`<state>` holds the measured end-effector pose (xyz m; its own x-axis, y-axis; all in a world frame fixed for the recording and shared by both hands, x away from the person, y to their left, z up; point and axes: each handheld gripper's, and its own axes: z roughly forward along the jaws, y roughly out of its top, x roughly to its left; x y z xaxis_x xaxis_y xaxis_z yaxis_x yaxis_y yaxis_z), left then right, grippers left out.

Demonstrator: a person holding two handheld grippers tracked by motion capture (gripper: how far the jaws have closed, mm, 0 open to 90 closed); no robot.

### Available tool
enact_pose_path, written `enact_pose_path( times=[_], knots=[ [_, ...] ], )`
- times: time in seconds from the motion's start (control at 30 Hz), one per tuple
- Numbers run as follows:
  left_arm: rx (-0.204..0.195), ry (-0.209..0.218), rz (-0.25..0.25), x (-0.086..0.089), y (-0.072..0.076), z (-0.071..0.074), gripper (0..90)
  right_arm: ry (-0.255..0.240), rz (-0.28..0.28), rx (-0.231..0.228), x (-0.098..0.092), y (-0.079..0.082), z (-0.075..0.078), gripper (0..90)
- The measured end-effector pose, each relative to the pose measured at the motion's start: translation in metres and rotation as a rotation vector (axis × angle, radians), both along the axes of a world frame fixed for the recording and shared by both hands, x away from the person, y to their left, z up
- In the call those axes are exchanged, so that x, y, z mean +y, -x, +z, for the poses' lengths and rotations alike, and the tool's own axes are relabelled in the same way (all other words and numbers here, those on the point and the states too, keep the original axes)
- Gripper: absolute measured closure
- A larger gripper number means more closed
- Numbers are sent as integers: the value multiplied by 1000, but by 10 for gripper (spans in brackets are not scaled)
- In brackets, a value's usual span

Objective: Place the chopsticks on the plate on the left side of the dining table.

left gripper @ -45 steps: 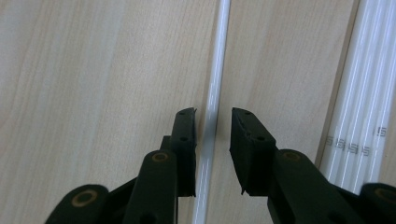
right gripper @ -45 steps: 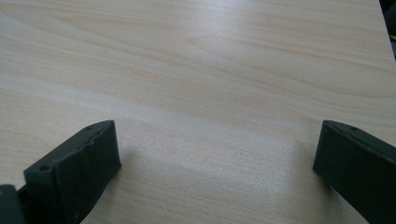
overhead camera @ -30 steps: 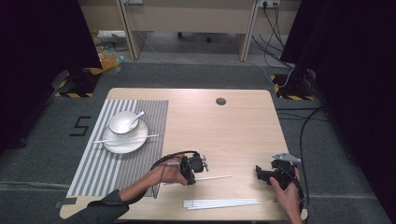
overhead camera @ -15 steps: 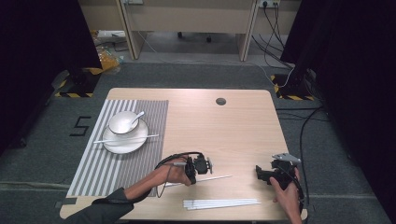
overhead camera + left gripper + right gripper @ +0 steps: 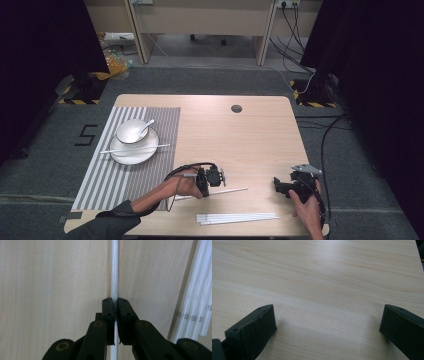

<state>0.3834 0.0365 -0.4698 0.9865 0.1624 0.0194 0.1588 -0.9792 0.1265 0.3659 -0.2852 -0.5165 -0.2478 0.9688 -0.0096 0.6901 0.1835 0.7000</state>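
From the high view there are two grippers, one plate (image 5: 131,152), one bowl (image 5: 131,131) with a spoon (image 5: 146,127), one chopstick across the plate (image 5: 135,148), a bundle of white chopsticks (image 5: 237,218) near the front edge, and a single white chopstick (image 5: 231,190) just behind it. The left gripper (image 5: 214,177) sits over that single chopstick's left part; the right gripper (image 5: 280,186) rests well apart.

In the left gripper view its jaws have just been closing and pinch the single chopstick (image 5: 115,277), the bundle (image 5: 197,305) alongside.

In the right gripper view the jaws stand spread over bare table (image 5: 324,277).
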Motion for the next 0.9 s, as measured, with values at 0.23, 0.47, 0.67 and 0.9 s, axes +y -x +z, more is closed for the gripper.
enact_pose_path(
  times=[0.23, 0.47, 0.67, 0.9],
  knots=[
    [-20, 24, 24, 13, -4, 16, 845, 1, 0, 0, 0, 0, 0, 5],
    [-50, 20, 45, 33, -6, 31, 845, 0, 0, 0, 0, 0, 0, 5],
    [-61, 39, 96, 63, -10, 45, 845, 0, 0, 0, 0, 0, 0, 5],
    [-91, 47, 168, 100, -17, 60, 845, 1, 1, -1, 0, 0, 0, 5]
  ],
)
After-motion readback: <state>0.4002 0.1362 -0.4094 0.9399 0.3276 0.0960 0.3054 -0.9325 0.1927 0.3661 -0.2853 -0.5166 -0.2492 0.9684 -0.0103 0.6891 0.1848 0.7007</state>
